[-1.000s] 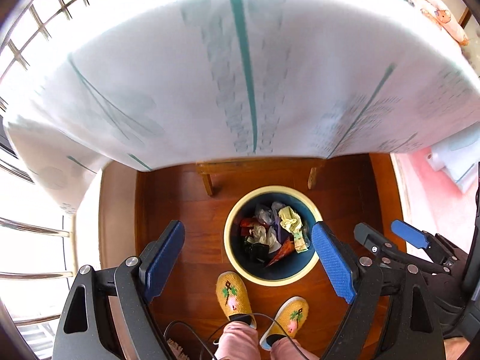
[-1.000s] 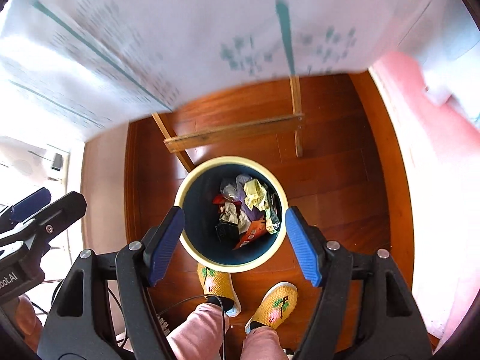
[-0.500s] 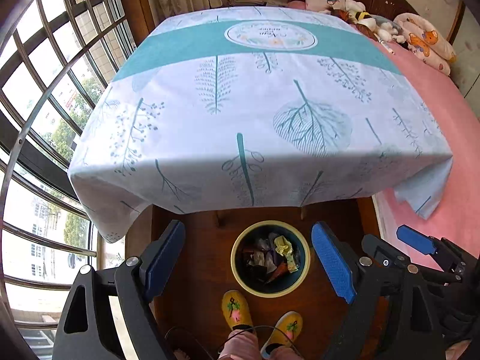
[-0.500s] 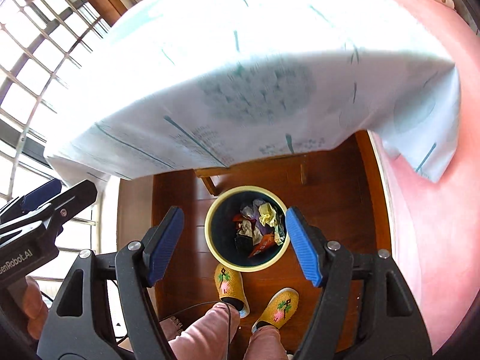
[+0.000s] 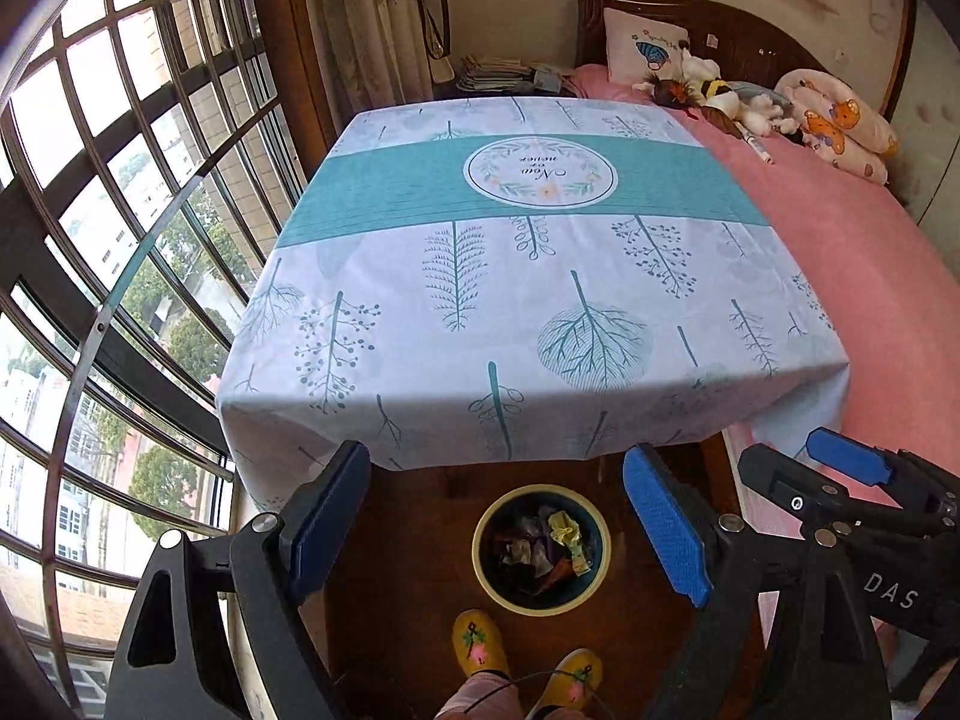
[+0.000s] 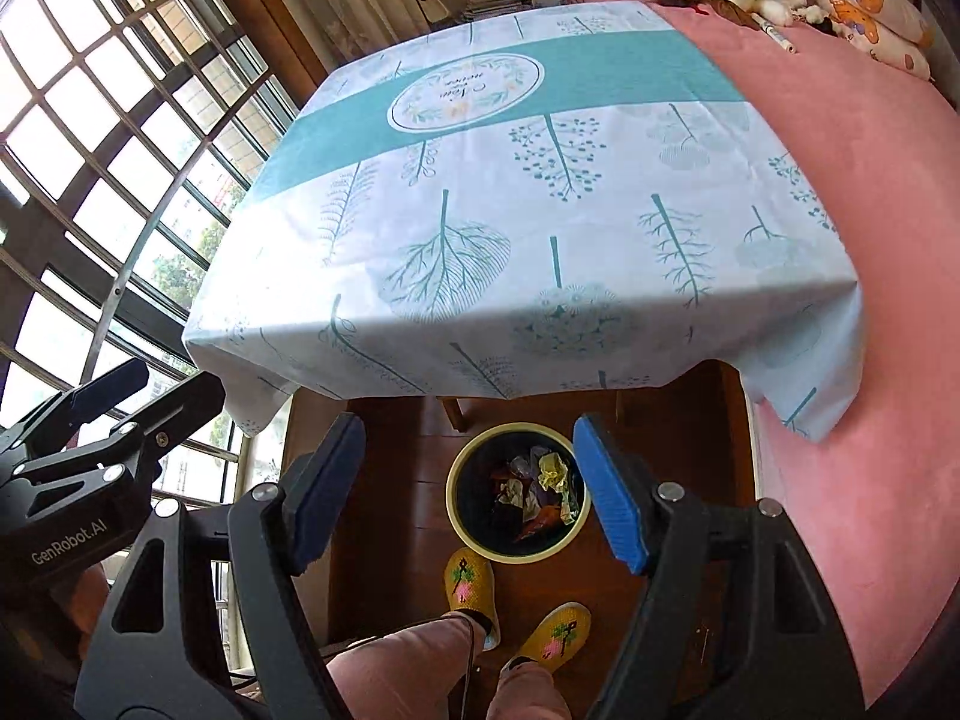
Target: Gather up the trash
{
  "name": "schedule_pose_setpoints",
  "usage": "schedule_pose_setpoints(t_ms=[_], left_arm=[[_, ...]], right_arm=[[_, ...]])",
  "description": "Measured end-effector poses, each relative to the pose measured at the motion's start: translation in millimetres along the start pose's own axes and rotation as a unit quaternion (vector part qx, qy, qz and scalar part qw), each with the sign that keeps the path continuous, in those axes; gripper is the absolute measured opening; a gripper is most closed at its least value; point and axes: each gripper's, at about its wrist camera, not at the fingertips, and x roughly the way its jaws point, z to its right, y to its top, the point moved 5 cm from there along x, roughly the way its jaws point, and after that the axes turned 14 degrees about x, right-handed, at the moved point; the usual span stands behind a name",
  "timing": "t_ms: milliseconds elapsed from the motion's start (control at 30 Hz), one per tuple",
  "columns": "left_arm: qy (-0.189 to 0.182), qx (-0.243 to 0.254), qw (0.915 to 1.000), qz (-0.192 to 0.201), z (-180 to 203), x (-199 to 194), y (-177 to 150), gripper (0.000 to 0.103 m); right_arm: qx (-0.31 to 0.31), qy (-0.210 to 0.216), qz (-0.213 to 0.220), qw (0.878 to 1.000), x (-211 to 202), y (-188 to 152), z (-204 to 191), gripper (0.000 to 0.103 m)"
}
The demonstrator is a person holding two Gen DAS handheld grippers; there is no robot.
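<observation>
A round bin with a yellow rim (image 5: 480, 564) (image 6: 451, 510) stands on the wooden floor below the table's front edge. It holds crumpled trash (image 5: 543, 552) (image 6: 534, 495), several wrappers and papers. My left gripper (image 5: 498, 531) is open and empty, high above the bin. My right gripper (image 6: 468, 498) is open and empty too, also high above the bin. The left gripper shows at the left edge of the right wrist view (image 6: 111, 414); the right gripper shows at the right edge of the left wrist view (image 5: 840, 474).
A table with a white and teal leaf-print cloth (image 5: 528, 276) (image 6: 510, 204) fills the middle. A pink bed (image 5: 870, 276) (image 6: 870, 240) with soft toys lies right. Barred windows (image 5: 120, 210) are left. The person's yellow slippers (image 5: 480, 645) (image 6: 468, 585) stand by the bin.
Both grippers have risen and tilted up, from close over the bin to well above table height. The table top and room have come into view. Jaws stay open.
</observation>
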Motion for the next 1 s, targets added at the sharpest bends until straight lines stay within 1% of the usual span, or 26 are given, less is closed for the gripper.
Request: schedule_pose_setpoints(t_ms=[200, 333, 433, 733, 1000], left_arm=[[0.013, -0.011, 0.9997, 0.018, -3, -31, 9, 0.088], [0.024, -0.014, 0.9993, 0.025, -3, -41, 14, 0.088], [0.021, -0.019, 0.9993, 0.026, -4, -46, 16, 0.088], [0.025, -0.012, 0.9991, 0.032, -2, -53, 20, 0.088], [0.026, -0.01, 0.9991, 0.034, -6, -54, 23, 0.088]], right_arm=[[-0.004, -0.008, 0.032, 0.999, -43, 8, -16, 0.07], [-0.008, -0.009, 0.052, 0.999, -63, 10, -25, 0.07], [-0.02, -0.015, 0.067, 0.997, -74, 10, -32, 0.07], [-0.014, -0.015, 0.085, 0.996, -84, 14, -32, 0.071], [-0.016, -0.014, 0.091, 0.996, -85, 13, -38, 0.071]])
